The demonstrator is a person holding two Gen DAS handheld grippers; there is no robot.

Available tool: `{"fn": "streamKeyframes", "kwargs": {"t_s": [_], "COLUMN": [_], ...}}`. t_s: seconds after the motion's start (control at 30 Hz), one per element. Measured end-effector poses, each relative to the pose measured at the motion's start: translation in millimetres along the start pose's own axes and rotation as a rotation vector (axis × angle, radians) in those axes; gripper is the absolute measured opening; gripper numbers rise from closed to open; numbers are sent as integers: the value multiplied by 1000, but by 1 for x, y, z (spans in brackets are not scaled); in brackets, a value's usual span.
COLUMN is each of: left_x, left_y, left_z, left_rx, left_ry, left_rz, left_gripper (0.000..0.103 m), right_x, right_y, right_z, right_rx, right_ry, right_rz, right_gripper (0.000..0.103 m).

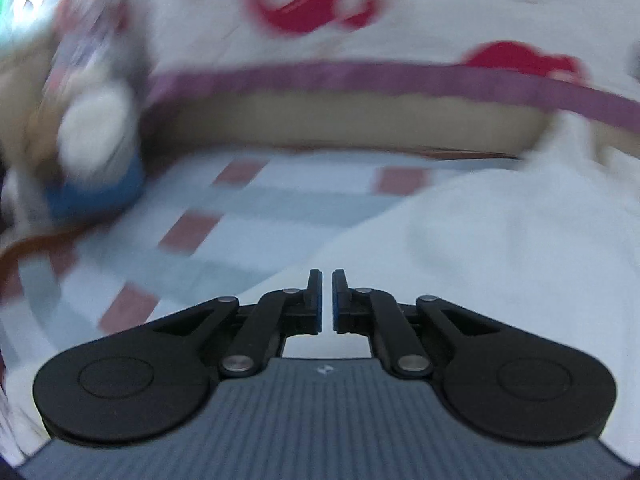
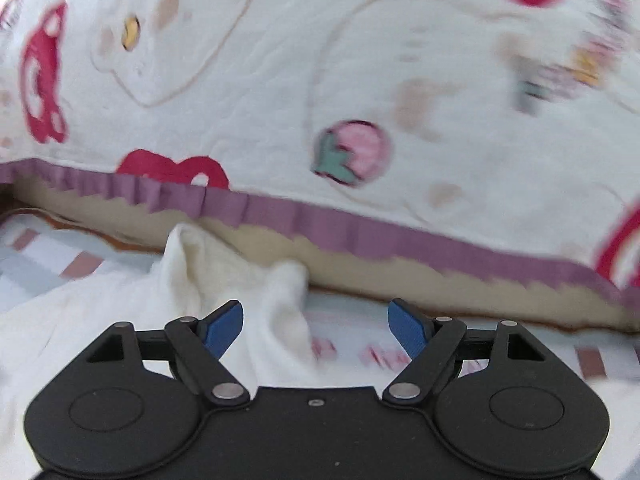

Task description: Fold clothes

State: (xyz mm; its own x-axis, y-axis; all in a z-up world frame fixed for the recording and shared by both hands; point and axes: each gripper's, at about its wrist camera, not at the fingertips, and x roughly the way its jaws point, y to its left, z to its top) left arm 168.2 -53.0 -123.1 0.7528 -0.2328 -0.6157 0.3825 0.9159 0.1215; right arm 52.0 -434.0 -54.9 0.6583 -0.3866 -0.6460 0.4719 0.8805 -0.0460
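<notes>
Checked bedding in pale blue with dull red squares (image 1: 248,216) covers the bed, and across its far side lies a big quilt (image 2: 280,80) printed with red bows and a strawberry, edged by a purple ruffle (image 2: 360,236). Just on the near side of that ruffle sits the white garment (image 2: 224,272), rumpled, with two loose peaks standing up and one flap nearly touching the ruffle.

Both wrist views are blurred. The left tool (image 1: 327,300) is clenched almost flat with nothing visible between its pads; the white cloth spreads below it and to its right. The right tool (image 2: 316,324) is released, its blue pads wide apart, with a fold of the garment lying beneath the gap but not pinched.

By my reading a fold has just been let go and the next grasp is not yet taken. That calls for picking a clean hem or corner nearer than the ruffle.

Free bed lies left of the garment; toward the ruffle there is little room, and a blurred blue-and-white object (image 1: 96,168) crowds the far left.
</notes>
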Motion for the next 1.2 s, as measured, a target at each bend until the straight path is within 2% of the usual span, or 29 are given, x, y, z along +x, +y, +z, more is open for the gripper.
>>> {"fn": "streamKeyframes", "kwargs": {"t_s": [0.07, 0.13, 0.17, 0.27, 0.37, 0.43, 0.5, 0.57, 0.6, 0.63, 0.67, 0.73, 0.8, 0.83, 0.87, 0.93, 1.0, 1.03, 1.07, 1.1, 1.2], "left_x": [-22, -32, -37, -53, -61, -67, -74, -83, -87, -91, -95, -103, -108, -109, -110, -110, -110, -110, -111, -112, -113], "left_y": [-26, -49, -64, -98, -112, -121, -128, -137, -139, -139, -137, -135, -132, -130, -129, -127, -126, -126, -126, -126, -120], "left_z": [-1, -5, -9, -30, -52, -63, -69, -71, -72, -72, -72, -74, -80, -84, -90, -101, -108, -107, -106, -105, -105], "left_rx": [26, 69, 105, 178, 150, 153, 197, 236, 239, 231, 222, 205, 185, 175, 164, 153, 158, 165, 166, 168, 150], "left_ry": [-12, 39, 76, 135, 195, 221, 215, 202, 201, 200, 203, 203, 190, 183, 181, 180, 172, 169, 163, 158, 159], "left_rz": [-124, -293, -348, -350, -357, -377, -366, -345, -345, -352, -359, -375, -400, -414, -425, -440, -447, -448, -447, -446, -438], "left_gripper": [21, 32, 34, 36, 37, 37, 37, 37, 37, 38, 39, 40, 41, 41, 41, 41, 41, 41, 41, 41, 41], "right_x": [-38, -72, -88, -113, -116, -116, -114, -115, -114, -114, -114, -112, -114, -116, -118, -124, -123, -122, -121, -123, -146], "right_y": [-30, -53, -64, -86, -100, -99, -93, -82, -77, -73, -71, -66, -67, -69, -71, -74, -75, -75, -75, -75, -83], "right_z": [-29, -66, -85, -132, -166, -173, -174, -176, -179, -184, -189, -197, -205, -209, -213, -224, -232, -236, -240, -242, -230], "right_rx": [25, 92, 132, 211, 253, 244, 218, 164, 139, 120, 102, 62, 59, 62, 66, 90, 117, 130, 142, 153, 182], "right_ry": [2, -10, -18, 9, 84, 110, 129, 140, 154, 180, 208, 263, 302, 316, 323, 314, 318, 321, 323, 317, 237], "right_rz": [2, 6, 8, 51, 127, 171, 213, 225, 228, 231, 228, 214, 218, 229, 243, 253, 285, 303, 321, 341, 424], "right_gripper": [83, 83, 83, 83, 82, 81, 76, 63, 60, 52, 39, 33, 35, 42, 58, 73, 73, 66, 31, 12, 13]}}
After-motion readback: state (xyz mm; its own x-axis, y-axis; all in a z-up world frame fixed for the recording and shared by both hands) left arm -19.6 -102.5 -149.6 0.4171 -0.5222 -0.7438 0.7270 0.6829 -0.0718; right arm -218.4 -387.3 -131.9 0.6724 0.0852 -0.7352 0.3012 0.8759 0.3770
